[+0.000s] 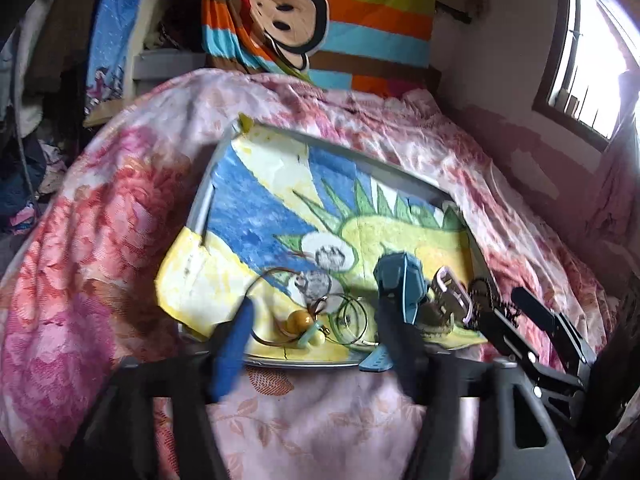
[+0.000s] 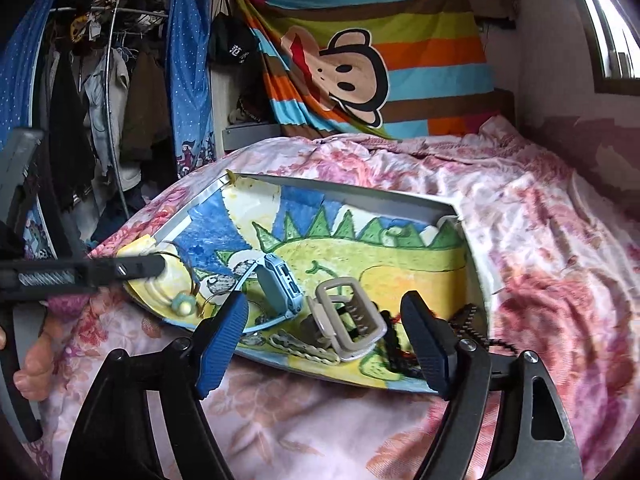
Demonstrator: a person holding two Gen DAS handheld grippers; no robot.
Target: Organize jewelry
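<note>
A grey tray [image 1: 200, 204] [image 2: 352, 196] lined with a dinosaur drawing lies on the bed. On it lie a blue watch [image 1: 400, 280] [image 2: 276, 284], a beige hair claw [image 1: 450, 292] [image 2: 348, 316], a black beaded chain [image 1: 486, 296] [image 2: 464, 316], thin hoop rings [image 1: 352, 316] and a cord necklace with yellow and green beads [image 1: 304, 324] [image 2: 182, 304]. My left gripper [image 1: 316, 316] is open over the tray's near edge, around the rings and beads. My right gripper [image 2: 324, 312] is open around the hair claw; it also shows in the left wrist view [image 1: 516, 300].
The pink floral bedspread [image 2: 520, 240] surrounds the tray. A striped monkey blanket [image 2: 360, 60] hangs behind. A clothes rack [image 2: 104, 80] stands at the left, a window [image 1: 592, 52] at the right. The person's fingers [image 2: 36, 364] show at the left edge.
</note>
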